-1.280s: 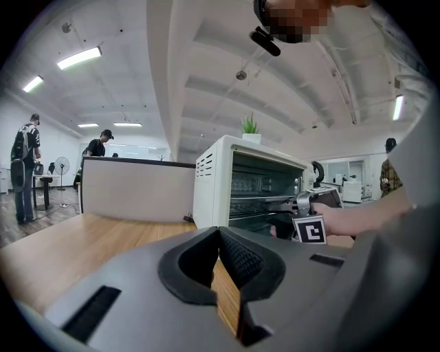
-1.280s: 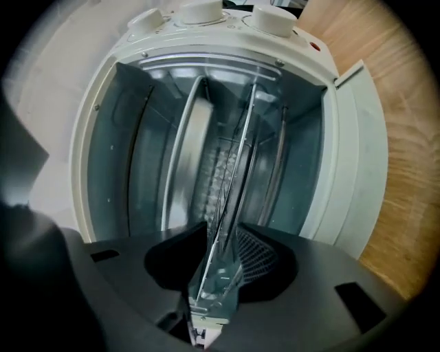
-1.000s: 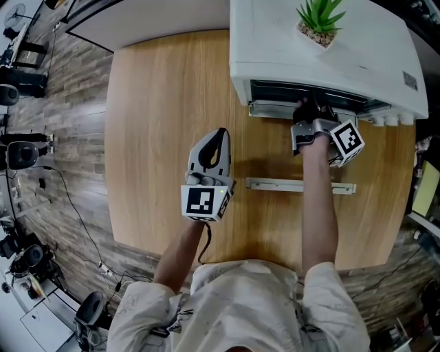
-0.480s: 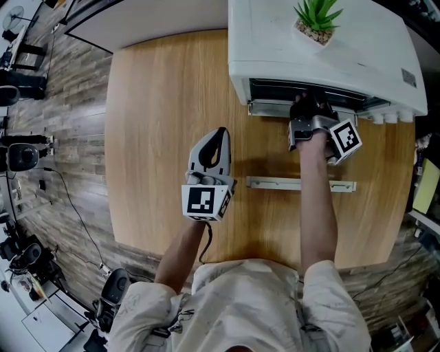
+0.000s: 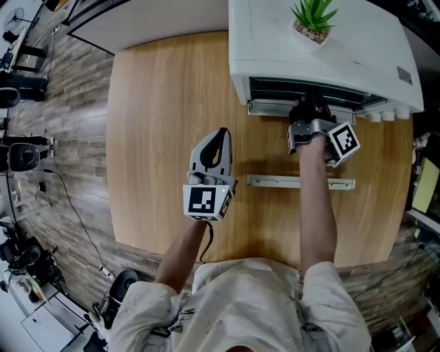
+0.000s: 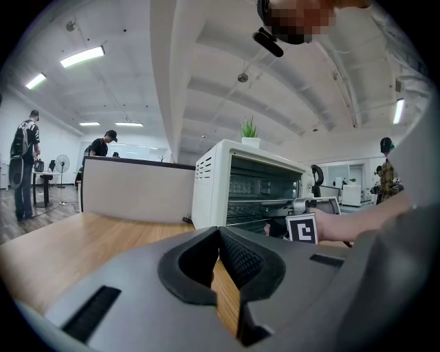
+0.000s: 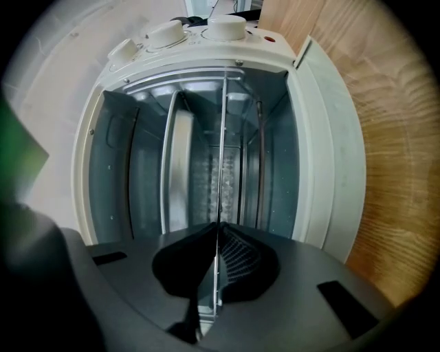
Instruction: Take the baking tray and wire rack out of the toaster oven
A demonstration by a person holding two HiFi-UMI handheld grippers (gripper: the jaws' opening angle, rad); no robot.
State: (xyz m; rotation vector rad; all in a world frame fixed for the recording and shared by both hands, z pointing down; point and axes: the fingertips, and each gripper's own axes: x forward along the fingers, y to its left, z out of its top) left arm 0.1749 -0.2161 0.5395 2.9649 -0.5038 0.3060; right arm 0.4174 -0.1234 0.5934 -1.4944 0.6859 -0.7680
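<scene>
My right gripper (image 5: 306, 111) is clamped on the thin edge of the wire rack (image 7: 222, 137) inside the toaster oven (image 5: 330, 58), upper right. My left gripper (image 5: 219, 135) is closed and empty above the worktop (image 5: 161, 103), mid-frame.

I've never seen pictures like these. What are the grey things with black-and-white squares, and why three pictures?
A person holds a pinching tool, a hand-held gripper, in each hand. One camera on the person's head looks down at the wooden table, where an open white toaster oven stands with a little plant on top. Each one carries a camera too. The left hand-held gripper is shut and empty, over the table. The right hand-held gripper pinches the thin wire rack at the oven's mouth; its picture is turned sideways. The baking tray sits inside, on another level.
</scene>
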